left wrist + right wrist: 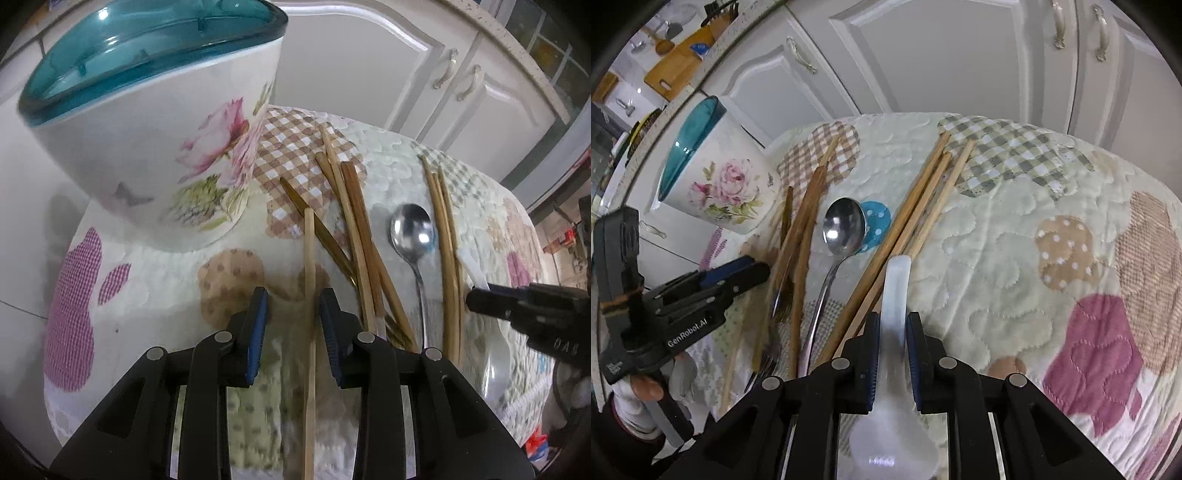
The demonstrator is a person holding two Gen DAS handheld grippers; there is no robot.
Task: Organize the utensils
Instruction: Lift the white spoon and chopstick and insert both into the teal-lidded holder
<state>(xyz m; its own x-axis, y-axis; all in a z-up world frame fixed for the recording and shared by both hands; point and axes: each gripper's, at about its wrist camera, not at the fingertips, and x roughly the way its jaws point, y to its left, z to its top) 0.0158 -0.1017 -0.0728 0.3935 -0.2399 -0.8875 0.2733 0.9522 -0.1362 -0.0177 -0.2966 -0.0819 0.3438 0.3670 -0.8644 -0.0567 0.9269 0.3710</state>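
Note:
A floral utensil holder with a teal rim [155,122] stands at the table's far left; it also shows in the right wrist view [716,184]. Several wooden chopsticks [360,236] and a metal spoon [412,229] lie on the quilted cloth. My left gripper [293,306] is open, its jaws on either side of one pale chopstick [309,295] without pinching it. My right gripper [892,332] is shut on the handle of a white ceramic spoon [895,291], whose bowl points back under the gripper.
White cabinet doors [923,55] stand behind the table. More chopsticks [923,199] lie right of the metal spoon [844,225]. A fork [772,354] lies under the left chopstick pile. The quilted cloth [1034,258] stretches to the right.

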